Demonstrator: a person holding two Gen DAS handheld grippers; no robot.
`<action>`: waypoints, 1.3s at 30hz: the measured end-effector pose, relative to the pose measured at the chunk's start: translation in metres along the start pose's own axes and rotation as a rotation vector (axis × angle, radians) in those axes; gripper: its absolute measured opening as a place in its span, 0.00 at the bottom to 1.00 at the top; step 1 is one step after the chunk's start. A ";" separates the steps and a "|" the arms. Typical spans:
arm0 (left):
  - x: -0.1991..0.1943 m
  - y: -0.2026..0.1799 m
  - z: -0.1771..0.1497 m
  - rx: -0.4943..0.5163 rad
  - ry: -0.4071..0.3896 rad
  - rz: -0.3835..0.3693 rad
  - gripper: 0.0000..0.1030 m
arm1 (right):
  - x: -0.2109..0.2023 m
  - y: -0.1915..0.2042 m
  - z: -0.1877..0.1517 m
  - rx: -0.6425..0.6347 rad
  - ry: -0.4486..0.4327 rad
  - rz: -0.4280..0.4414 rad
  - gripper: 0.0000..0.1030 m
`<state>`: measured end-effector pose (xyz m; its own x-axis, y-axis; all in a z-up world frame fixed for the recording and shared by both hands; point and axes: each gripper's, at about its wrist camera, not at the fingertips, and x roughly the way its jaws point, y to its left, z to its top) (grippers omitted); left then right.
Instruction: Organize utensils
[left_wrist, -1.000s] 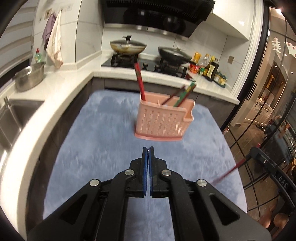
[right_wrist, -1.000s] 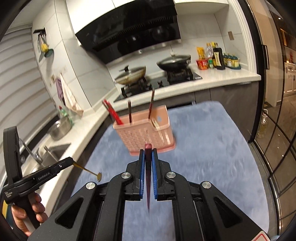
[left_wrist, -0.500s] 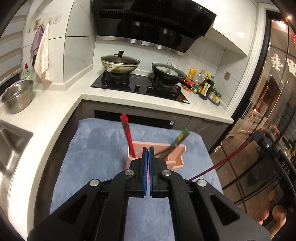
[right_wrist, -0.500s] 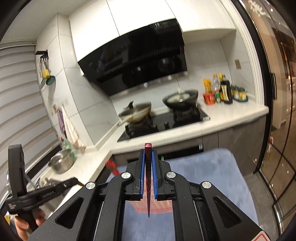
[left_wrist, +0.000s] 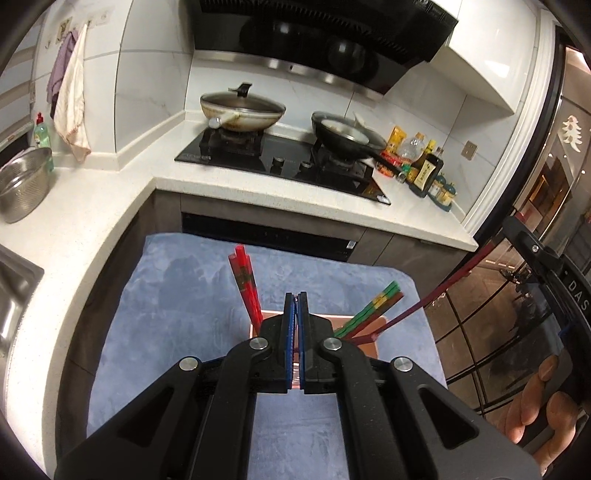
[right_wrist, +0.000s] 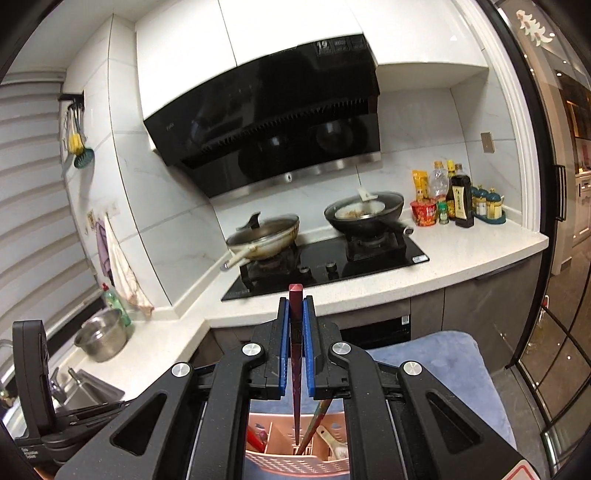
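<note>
A pink perforated utensil holder (right_wrist: 295, 456) stands on a blue-grey mat (left_wrist: 177, 295); in the left wrist view its rim (left_wrist: 364, 338) shows behind my fingers. Red chopsticks (left_wrist: 245, 288) and green-and-red chopsticks (left_wrist: 373, 310) lean in it. My right gripper (right_wrist: 296, 306) is shut on a dark red chopstick (right_wrist: 295, 369), held upright with its tip inside the holder's middle compartment; it also shows in the left wrist view (left_wrist: 436, 291). My left gripper (left_wrist: 295, 299) is shut with nothing visible between its pads, above the holder. A white spoon (right_wrist: 334, 445) lies in the holder.
A white L-shaped counter (left_wrist: 92, 206) wraps the mat's left and far sides. A stove carries a lidded pan (left_wrist: 242, 110) and a black wok (left_wrist: 347, 134). Sauce bottles (left_wrist: 424, 166) stand at right. A steel bowl (left_wrist: 22, 184) sits by the sink.
Both grippers have risen and moved forward over the holder, which now sits low in both views. The dark red chopstick's tip has come down into the holder.
</note>
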<state>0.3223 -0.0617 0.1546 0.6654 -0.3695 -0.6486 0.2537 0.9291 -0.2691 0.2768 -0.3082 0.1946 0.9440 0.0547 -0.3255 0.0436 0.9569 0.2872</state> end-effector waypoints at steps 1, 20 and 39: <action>0.004 0.002 -0.002 -0.003 0.009 0.001 0.01 | 0.005 0.001 -0.003 -0.004 0.011 0.000 0.07; 0.055 0.021 -0.022 -0.037 0.067 0.042 0.06 | 0.053 0.002 -0.059 -0.023 0.183 -0.013 0.08; 0.020 0.004 -0.037 0.050 -0.007 0.156 0.36 | 0.007 0.000 -0.074 -0.028 0.192 -0.012 0.26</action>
<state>0.3109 -0.0655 0.1142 0.7044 -0.2208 -0.6746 0.1812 0.9748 -0.1298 0.2594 -0.2871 0.1256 0.8637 0.0936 -0.4953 0.0434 0.9652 0.2580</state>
